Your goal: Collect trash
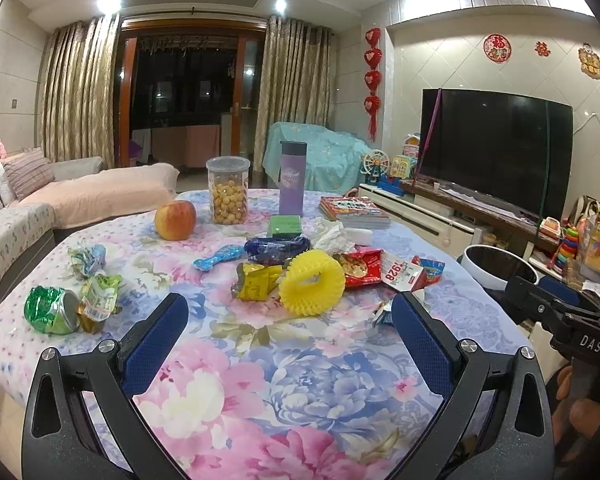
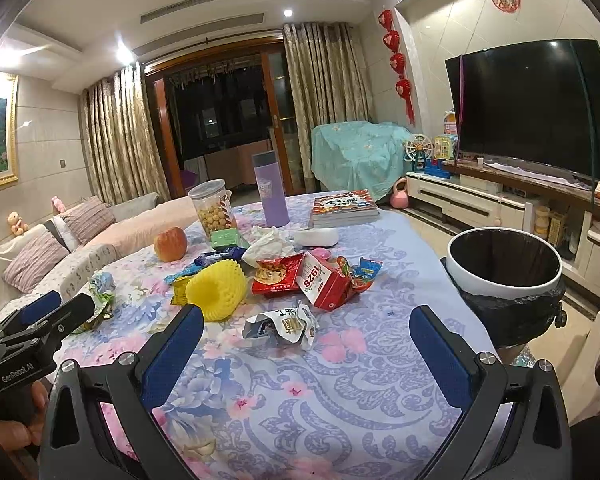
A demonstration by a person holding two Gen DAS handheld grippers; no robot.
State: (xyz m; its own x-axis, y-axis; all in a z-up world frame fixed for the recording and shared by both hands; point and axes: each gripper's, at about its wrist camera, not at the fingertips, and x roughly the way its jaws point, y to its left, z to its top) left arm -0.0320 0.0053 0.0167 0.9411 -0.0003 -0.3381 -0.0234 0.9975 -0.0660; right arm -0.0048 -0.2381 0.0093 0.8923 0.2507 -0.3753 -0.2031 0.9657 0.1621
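Observation:
Trash lies across the floral tablecloth (image 1: 308, 380): a yellow foam fruit net (image 1: 312, 282) (image 2: 216, 290), a yellow wrapper (image 1: 256, 286), a red snack bag (image 1: 358, 268) (image 2: 278, 274), a red-white "1928" carton (image 1: 404, 274) (image 2: 324, 284), a crushed green can (image 1: 52, 310), a crumpled tissue (image 1: 334, 238) (image 2: 268, 244) and a silver wrapper (image 2: 282, 328). A white bin with a black liner (image 2: 504, 272) (image 1: 500, 268) stands at the table's right edge. My left gripper (image 1: 290, 328) is open and empty, short of the foam net. My right gripper (image 2: 306, 338) is open, its fingers either side of the silver wrapper and a little nearer than it.
An apple (image 1: 176, 220), a jar of snack balls (image 1: 228, 190), a purple bottle (image 1: 293, 184), a green box (image 1: 285, 226) and books (image 1: 354, 212) stand at the table's far side. A sofa (image 1: 20, 216) is left, a TV (image 1: 496, 148) right.

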